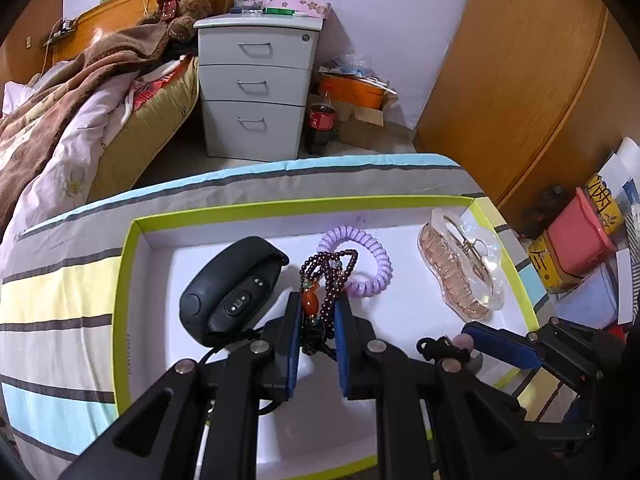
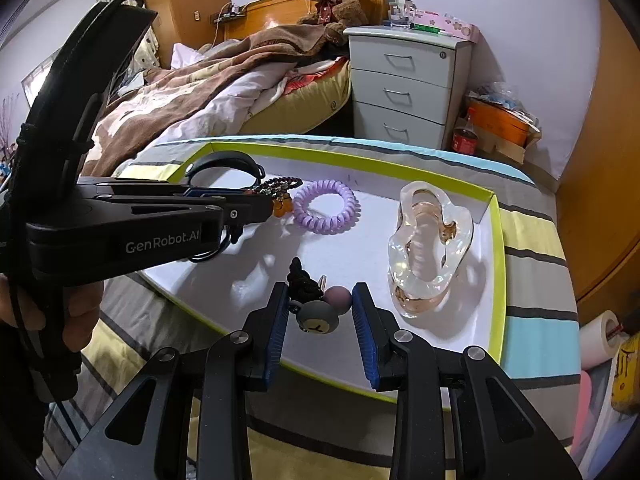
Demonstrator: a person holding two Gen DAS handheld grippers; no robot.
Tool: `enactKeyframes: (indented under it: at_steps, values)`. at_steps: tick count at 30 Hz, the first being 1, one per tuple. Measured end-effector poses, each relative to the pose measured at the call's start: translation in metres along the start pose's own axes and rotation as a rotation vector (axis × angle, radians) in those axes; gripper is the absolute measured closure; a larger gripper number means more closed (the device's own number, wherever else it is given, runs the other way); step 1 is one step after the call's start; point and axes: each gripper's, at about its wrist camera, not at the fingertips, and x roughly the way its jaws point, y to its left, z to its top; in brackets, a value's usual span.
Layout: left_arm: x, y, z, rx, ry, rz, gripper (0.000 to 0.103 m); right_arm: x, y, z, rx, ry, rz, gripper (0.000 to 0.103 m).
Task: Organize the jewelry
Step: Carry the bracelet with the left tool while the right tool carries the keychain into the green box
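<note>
A green-rimmed white tray (image 1: pixel 128 264) (image 2: pixel 496 240) lies on a striped cloth. My left gripper (image 1: pixel 319 304) (image 2: pixel 256 200) is shut on a dark red bead bracelet (image 1: pixel 328 276) (image 2: pixel 280 185) with an orange bead. Beside it lie a black fitness band (image 1: pixel 232 284) (image 2: pixel 224 162), a purple coil hair tie (image 1: pixel 364 264) (image 2: pixel 325 207) and a clear hair claw (image 1: pixel 460 264) (image 2: pixel 428 248). My right gripper (image 2: pixel 320 300) (image 1: pixel 472 334) is open around a small grey bear charm (image 2: pixel 318 316) with a black cord and a pink ball (image 2: pixel 338 295), at the tray's near edge.
Behind the table stand a bed with a brown blanket (image 1: pixel 60 92), a white drawer unit (image 1: pixel 256 84) with a cola bottle (image 1: pixel 320 120) beside it, and a wooden wardrobe (image 1: pixel 520 80). Boxes and containers (image 1: pixel 576 240) crowd the floor at right.
</note>
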Motion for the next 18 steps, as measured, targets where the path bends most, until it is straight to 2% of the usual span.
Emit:
enactKeyframes:
  at_steps: [9, 18]
  values:
    - [0.008, 0.003, 0.001, -0.008, 0.015, 0.01, 0.087, 0.01, 0.003, 0.0, -0.033, 0.022, -0.036, 0.07]
    - [0.01, 0.003, 0.002, -0.005, 0.019, 0.01, 0.086, 0.012, 0.003, 0.001, -0.028, 0.018, -0.031, 0.07]
